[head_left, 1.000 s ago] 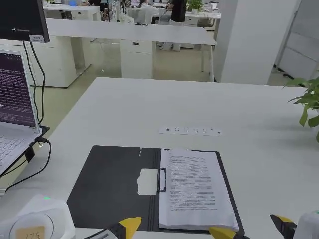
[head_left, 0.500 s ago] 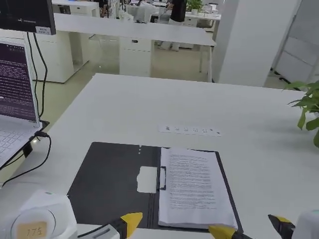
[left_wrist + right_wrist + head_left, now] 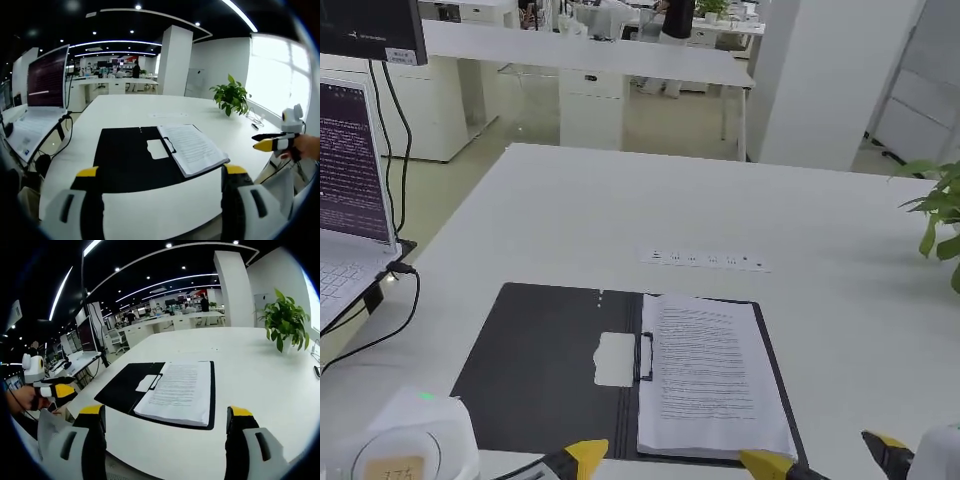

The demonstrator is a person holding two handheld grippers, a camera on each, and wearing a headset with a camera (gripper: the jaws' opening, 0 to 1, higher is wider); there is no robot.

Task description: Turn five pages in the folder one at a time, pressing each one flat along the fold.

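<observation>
Plainly, the black folder [image 3: 540, 360] lay open and flat on the white table [image 3: 620, 210], in the lower middle of the head view. Its stack of printed pages [image 3: 710, 375] sat on the right half, held along the inner edge by a black clip [image 3: 646, 358]. A small white label [image 3: 617, 362] sat just left of that clip on the bare left half.

In the left gripper view, the left gripper [image 3: 161, 171] had its two yellow-tipped jaws spread wide at the bottom of the frame. They grasped nothing, and the folder lay beyond them, apart from both tips. In the right gripper view, the right gripper [image 3: 165, 411] was likewise released, its jaws far apart and short of the folder's near edge. Neither gripper touched the pages.

A laptop [image 3: 345, 200] with a lit screen stood at the left edge of the head view, with a dark cable [image 3: 390, 320] curving below it. A row of sockets [image 3: 705, 261] was set into the table just above the folder. Leaves of a green plant [image 3: 940, 215] showed at the right edge.
</observation>
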